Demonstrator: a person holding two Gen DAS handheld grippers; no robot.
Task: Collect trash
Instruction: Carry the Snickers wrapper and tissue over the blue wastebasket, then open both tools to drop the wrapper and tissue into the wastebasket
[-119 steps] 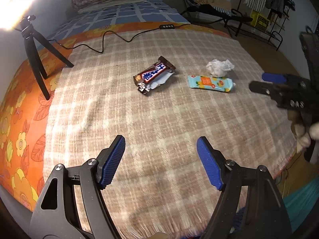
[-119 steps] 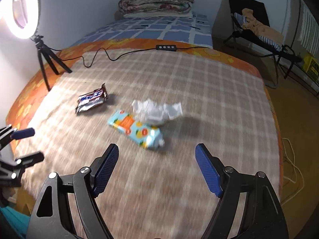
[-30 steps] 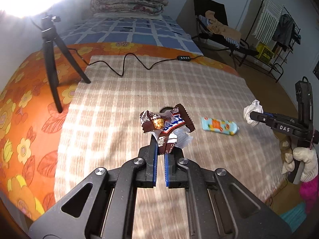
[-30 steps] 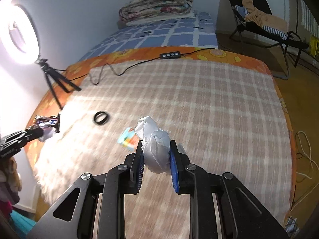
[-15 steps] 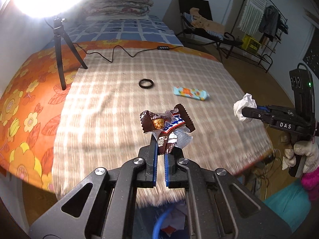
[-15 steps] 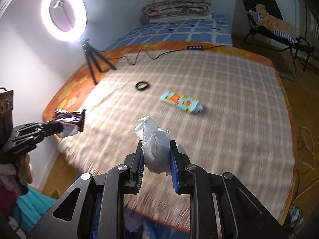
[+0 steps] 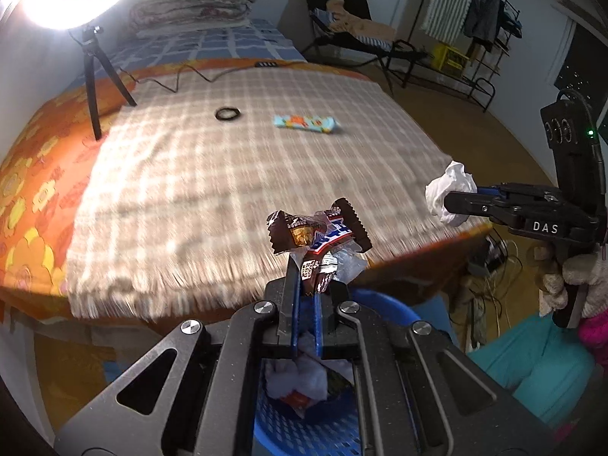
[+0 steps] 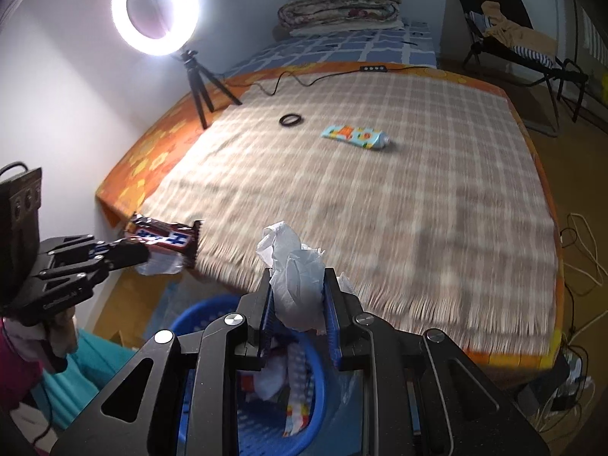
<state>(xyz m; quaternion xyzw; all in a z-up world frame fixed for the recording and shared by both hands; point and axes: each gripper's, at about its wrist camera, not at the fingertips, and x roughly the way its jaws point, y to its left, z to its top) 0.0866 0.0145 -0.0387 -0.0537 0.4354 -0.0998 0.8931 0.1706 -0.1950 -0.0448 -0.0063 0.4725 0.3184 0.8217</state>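
Observation:
My left gripper point(image 7: 306, 285) is shut on a brown chocolate bar wrapper point(image 7: 317, 233) and holds it past the bed's front edge, above a blue trash basket point(image 7: 304, 429) with several scraps in it. My right gripper point(image 8: 298, 296) is shut on a crumpled white tissue point(image 8: 296, 277), also over the blue basket point(image 8: 304, 414). Each gripper shows in the other view: the right one with the tissue point(image 7: 450, 197), the left one with the wrapper point(image 8: 163, 237). A light blue snack packet point(image 7: 306, 122) point(image 8: 355, 136) lies on the checked blanket.
A black ring point(image 7: 227, 114) point(image 8: 291, 119) lies on the blanket point(image 7: 228, 174) near the packet. A ring light on a tripod point(image 8: 190, 64) stands at the bed's far left with its cable across the blanket. Folded quilts, a chair and cables on the floor lie beyond.
Both grippers, each holding its piece of trash, have drawn back from the blanket to beyond the bed's front edge, and the blue basket has come into view below them.

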